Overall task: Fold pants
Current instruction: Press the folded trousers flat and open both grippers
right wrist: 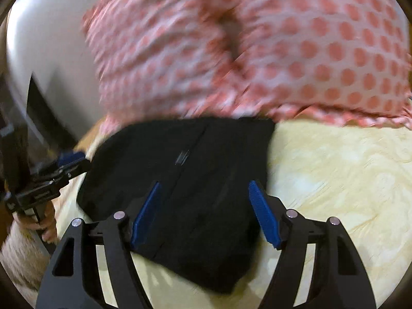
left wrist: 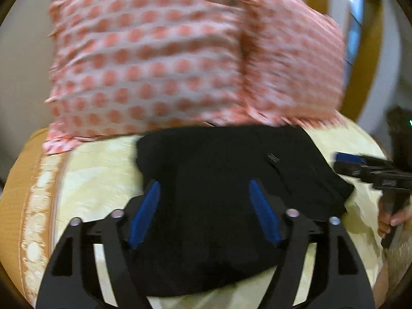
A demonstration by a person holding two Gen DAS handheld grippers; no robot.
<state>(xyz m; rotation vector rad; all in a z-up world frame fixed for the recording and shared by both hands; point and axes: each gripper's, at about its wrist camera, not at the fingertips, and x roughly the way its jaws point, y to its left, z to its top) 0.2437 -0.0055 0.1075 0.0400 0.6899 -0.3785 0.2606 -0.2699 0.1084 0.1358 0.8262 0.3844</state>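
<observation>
**Anna:** Pants (left wrist: pixel 219 188) dead centre for us, black, folded into a compact bundle on the pale yellow bedspread (left wrist: pixel 97 170). We see the left gripper (left wrist: pixel 204 190) hanging over them, blue pads spread wide, nothing pinched between.

**Ben:** Agreed, we read those jaws as apart, with dark cloth showing below the gap but no pad pressing on it. Over on the right wrist view, same story: the right gripper (right wrist: pixel 204 190) stands spread above the bundle, pads clear of the fabric.

**Anna:** And we catch the right gripper from the left camera too, out at three o'clock, a hand (left wrist: pixel 394 219) wrapped round its grip.

**Ben:** Mirror of that for us: the left gripper at nine o'clock in the right view, fingers (right wrist: pixel 46 221) curled under its handle.

**Anna:** At twelve o'clock we have the pink pillow with red dots (left wrist: pixel 180 56), its lower edge touching the far side of the pants.

**Ben:** Blur is heavy on that pillow. A small label (right wrist: pixel 182 156) shows on the black cloth, near a seam, though we cannot read it.
</observation>
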